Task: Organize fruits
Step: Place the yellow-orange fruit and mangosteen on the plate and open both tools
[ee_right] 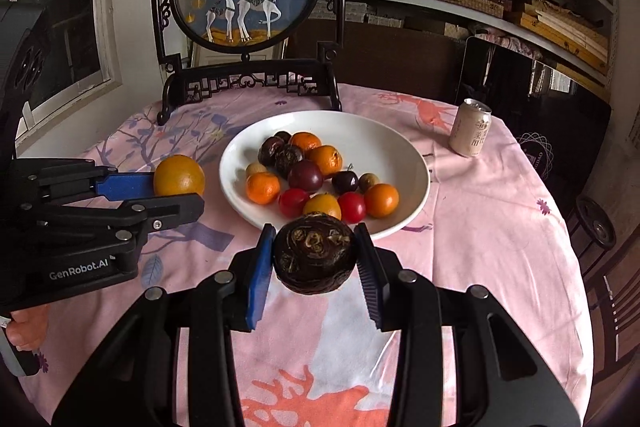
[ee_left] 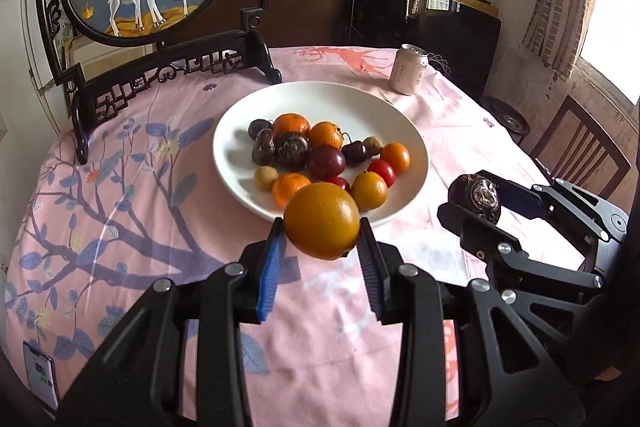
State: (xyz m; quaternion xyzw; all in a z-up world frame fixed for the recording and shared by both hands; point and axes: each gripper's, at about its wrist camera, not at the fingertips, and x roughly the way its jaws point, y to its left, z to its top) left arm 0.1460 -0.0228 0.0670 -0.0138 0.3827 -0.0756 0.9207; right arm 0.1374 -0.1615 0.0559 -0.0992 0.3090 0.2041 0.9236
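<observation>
Left gripper [ee_left: 322, 223] is clamped on an orange [ee_left: 322, 221], pads pressed to both sides, held clear above the pink tablecloth [ee_left: 120, 227] just short of the white plate [ee_left: 360, 107]. Right gripper [ee_right: 315, 253] grips a dark brown water chestnut [ee_right: 315, 254] likewise, raised before the plate's near rim. Remaining fruit sits grouped on the plate: oranges, red tomatoes, dark plums, small tan longans. Drink can [ee_left: 409, 69] stands upright beyond the plate, well apart.
</observation>
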